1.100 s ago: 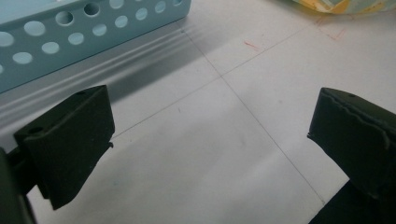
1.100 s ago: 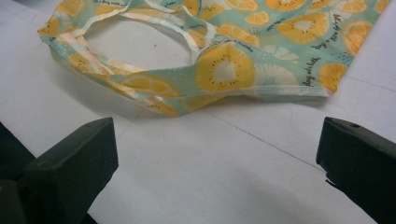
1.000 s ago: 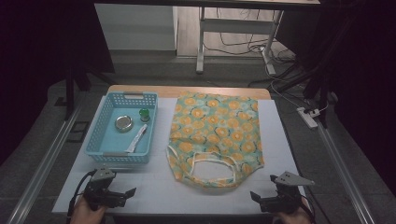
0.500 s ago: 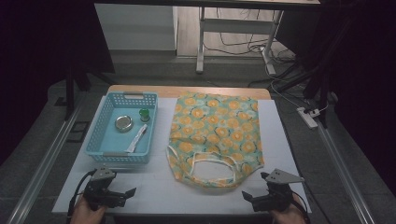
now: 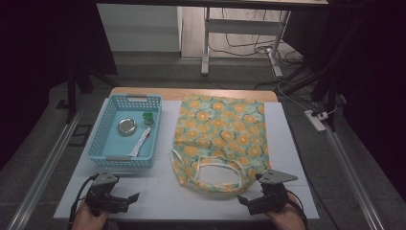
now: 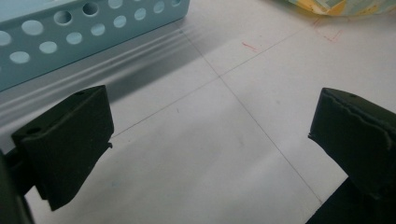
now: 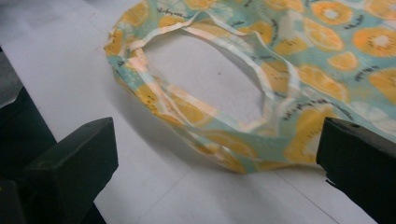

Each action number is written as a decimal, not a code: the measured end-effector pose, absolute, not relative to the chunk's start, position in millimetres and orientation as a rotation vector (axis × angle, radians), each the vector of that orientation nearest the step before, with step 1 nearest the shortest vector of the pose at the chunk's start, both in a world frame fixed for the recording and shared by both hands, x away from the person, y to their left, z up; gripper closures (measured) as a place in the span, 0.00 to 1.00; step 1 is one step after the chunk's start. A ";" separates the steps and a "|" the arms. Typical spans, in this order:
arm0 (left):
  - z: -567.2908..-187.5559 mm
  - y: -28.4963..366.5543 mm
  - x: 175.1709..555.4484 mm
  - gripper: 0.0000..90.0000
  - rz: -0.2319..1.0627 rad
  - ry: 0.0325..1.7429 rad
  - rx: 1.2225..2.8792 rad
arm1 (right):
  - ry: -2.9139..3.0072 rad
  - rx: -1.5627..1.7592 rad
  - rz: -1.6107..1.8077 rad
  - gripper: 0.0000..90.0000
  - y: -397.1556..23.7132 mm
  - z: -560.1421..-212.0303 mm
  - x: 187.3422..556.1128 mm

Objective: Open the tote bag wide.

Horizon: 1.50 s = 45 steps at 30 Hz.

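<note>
Looks like the reach-in step; right gripper (image 5: 252,201) is spread wide and empty just short of the fruit-print bag (image 5: 220,129) lying flat mid-surface (image 5: 158,191); left gripper (image 5: 125,200) released too; next it should pinch the near handle loop (image 7: 196,109).

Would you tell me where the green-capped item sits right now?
In the high view, the green-capped item stands inside the blue basket at the table's left, near its far right corner, just right of the round tin.

Dim, dark-edged high view; brighter gripper views, perhaps lit from above, with softly blurred near fingers (image 6: 65,140).
</note>
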State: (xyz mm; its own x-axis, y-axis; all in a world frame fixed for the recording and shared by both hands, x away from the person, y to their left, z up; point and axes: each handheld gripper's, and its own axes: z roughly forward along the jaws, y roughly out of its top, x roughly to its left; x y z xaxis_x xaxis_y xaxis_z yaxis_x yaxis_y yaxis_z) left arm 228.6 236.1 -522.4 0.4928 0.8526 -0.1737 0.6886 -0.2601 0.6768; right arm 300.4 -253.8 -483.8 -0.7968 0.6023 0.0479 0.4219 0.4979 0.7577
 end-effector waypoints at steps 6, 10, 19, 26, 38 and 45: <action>-522.4 236.1 228.5 0.00 0.290 1.266 2.022 | 2.574 0.816 1.150 0.00 -237.9 -484.4 302.6; -522.4 236.1 228.6 0.00 0.291 1.265 2.024 | 2.613 0.776 1.122 0.00 -224.3 -485.5 307.2; -522.4 236.1 228.8 0.00 0.288 1.265 2.026 | 2.675 0.732 1.082 0.00 -206.4 -492.8 313.3; -522.6 235.5 229.0 0.00 0.288 1.266 2.031 | 2.728 0.682 1.061 0.02 -192.2 -499.1 317.0; -522.7 235.3 229.0 0.00 0.286 1.261 2.033 | 2.837 0.613 1.058 0.51 -183.0 -498.4 322.0; -522.7 235.2 229.1 0.00 0.287 1.261 2.035 | 2.867 0.598 1.084 0.93 -184.8 -494.9 325.3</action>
State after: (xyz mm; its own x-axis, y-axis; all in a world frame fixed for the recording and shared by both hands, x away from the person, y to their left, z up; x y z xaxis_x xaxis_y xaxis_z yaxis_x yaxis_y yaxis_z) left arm 229.1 235.2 -522.7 0.4983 0.8494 -0.1739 0.6905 -0.2674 0.6721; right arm 325.3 -184.8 -494.9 -0.9264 0.3582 0.1160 0.3453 0.6855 0.6409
